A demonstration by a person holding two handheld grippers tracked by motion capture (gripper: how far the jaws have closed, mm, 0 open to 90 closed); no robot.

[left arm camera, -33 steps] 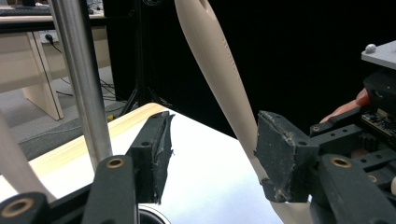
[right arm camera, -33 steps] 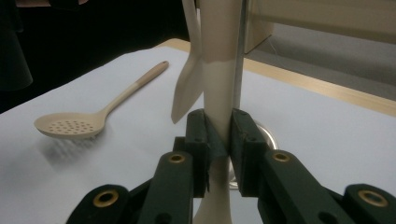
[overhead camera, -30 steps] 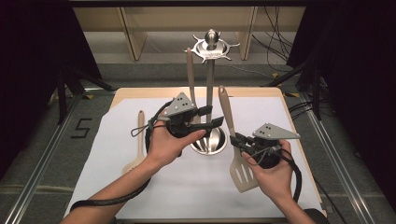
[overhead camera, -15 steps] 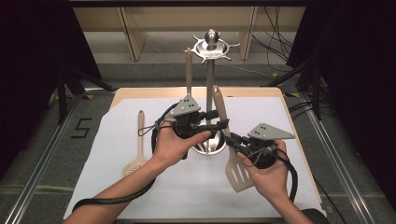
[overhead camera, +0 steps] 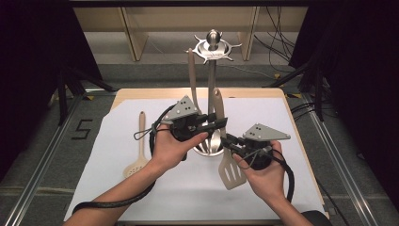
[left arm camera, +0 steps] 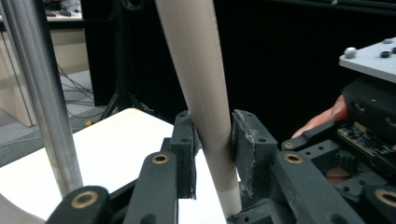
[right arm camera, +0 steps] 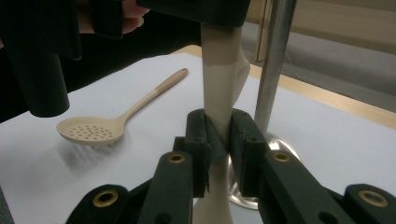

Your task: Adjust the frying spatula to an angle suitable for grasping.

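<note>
Nearest the person, the right hand-held gripper (overhead camera: 229, 141) was clamped on the neck of the slotted spatula (overhead camera: 231, 172), just above its blade, its pads pinching the beige stem from both sides (right arm camera: 219, 135). The spatula stood nearly upright over the white-covered table (overhead camera: 291, 122), blade down and close to the sheet, handle end up, its long axis leaning slightly toward the rack's steel pole (overhead camera: 211, 89). Higher on the same handle, the left hand-held gripper (overhead camera: 217, 123) had just been closing, and its jaws sat against the shaft (left arm camera: 205, 93). The step looked like a handover or two-handed steadying before hanging. Next would call for raising the handle end toward the hooked crown (overhead camera: 214, 48), beside the spoon already hanging (overhead camera: 191, 80). A perforated spoon (overhead camera: 137, 155) lay to the left.
</note>
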